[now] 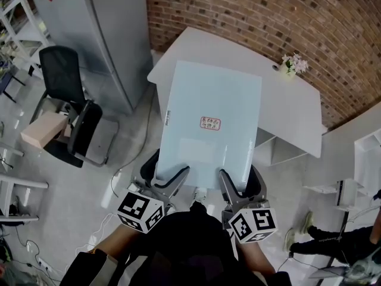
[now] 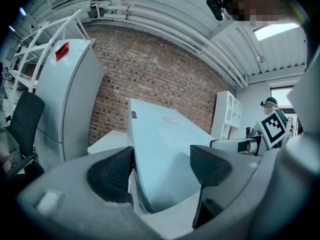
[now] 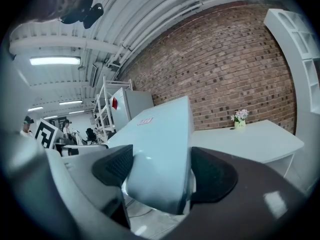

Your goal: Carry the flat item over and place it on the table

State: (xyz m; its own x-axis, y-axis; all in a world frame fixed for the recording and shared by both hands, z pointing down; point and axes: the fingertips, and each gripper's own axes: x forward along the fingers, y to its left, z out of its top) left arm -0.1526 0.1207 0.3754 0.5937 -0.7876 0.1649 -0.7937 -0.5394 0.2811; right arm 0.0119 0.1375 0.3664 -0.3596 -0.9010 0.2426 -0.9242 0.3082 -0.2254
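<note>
The flat item is a large pale-blue panel with a small red-print label. I hold it out level over the floor, and its far end reaches over the white table. My left gripper is shut on the panel's near edge at the left, my right gripper on the same edge at the right. In the left gripper view the panel runs out from between the left gripper's pads toward the table. In the right gripper view the panel fills the right gripper's gap.
A brick wall backs the table, and a small flower vase stands near its far edge. A grey cabinet, a black office chair and a cardboard box are on the left. White shelving and a person are at the right.
</note>
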